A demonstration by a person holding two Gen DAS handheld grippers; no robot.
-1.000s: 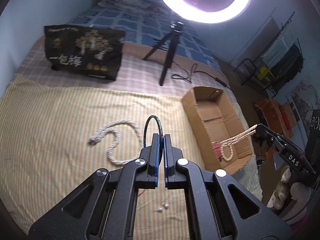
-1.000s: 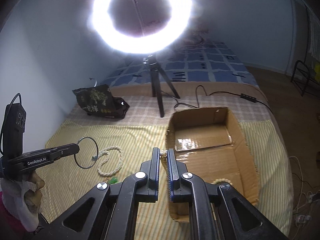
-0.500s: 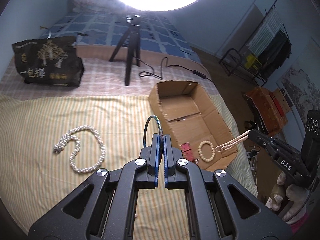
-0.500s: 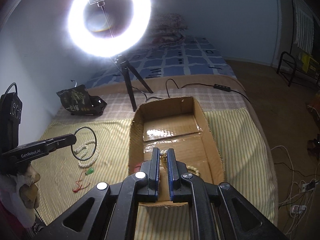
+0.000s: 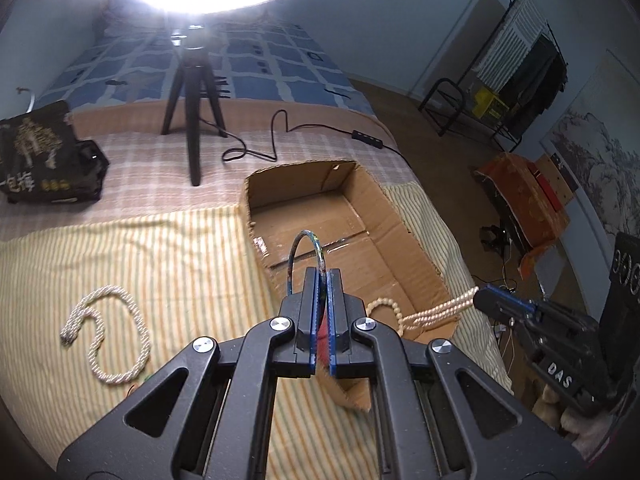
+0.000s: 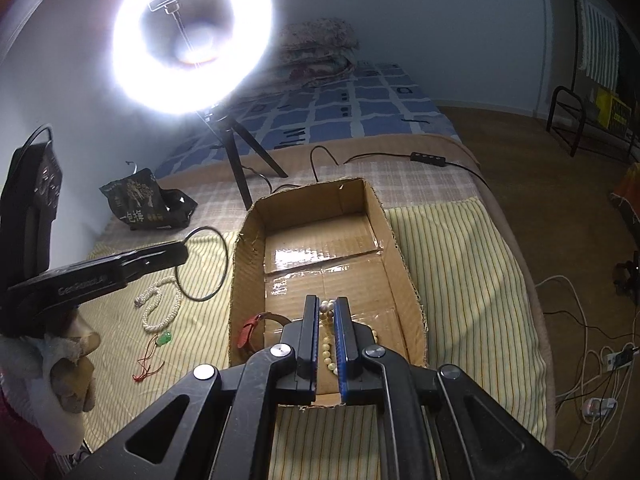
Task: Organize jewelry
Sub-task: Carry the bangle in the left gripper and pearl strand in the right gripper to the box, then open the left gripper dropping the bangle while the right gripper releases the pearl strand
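Note:
My left gripper (image 5: 322, 276) is shut on a thin dark bangle (image 5: 295, 248) that stands up from its tips. In the right wrist view the left gripper (image 6: 182, 252) holds the bangle (image 6: 226, 264) beside the left wall of the open cardboard box (image 6: 248, 264). My right gripper (image 6: 328, 304) is shut on a pearl necklace (image 6: 329, 312) over the box's near end. In the left wrist view this strand (image 5: 444, 308) hangs from the right gripper (image 5: 478, 300) into the box (image 5: 256, 208). A bead bracelet (image 5: 394, 308) and a red strap (image 6: 249, 330) lie inside.
On the striped bedspread left of the box lie a white twisted rope necklace (image 5: 138, 316) and a green pendant on red cord (image 6: 164, 337). A ring light tripod (image 5: 192, 92), its cable (image 5: 276, 136) and a black bag (image 5: 44, 160) sit behind. The bed edge and floor wires (image 6: 580, 344) are to the right.
The left gripper has carried the bangle rightward from above the rope necklace to the box. The right gripper has moved over the box and sunk a little, the pearl strand still in it.

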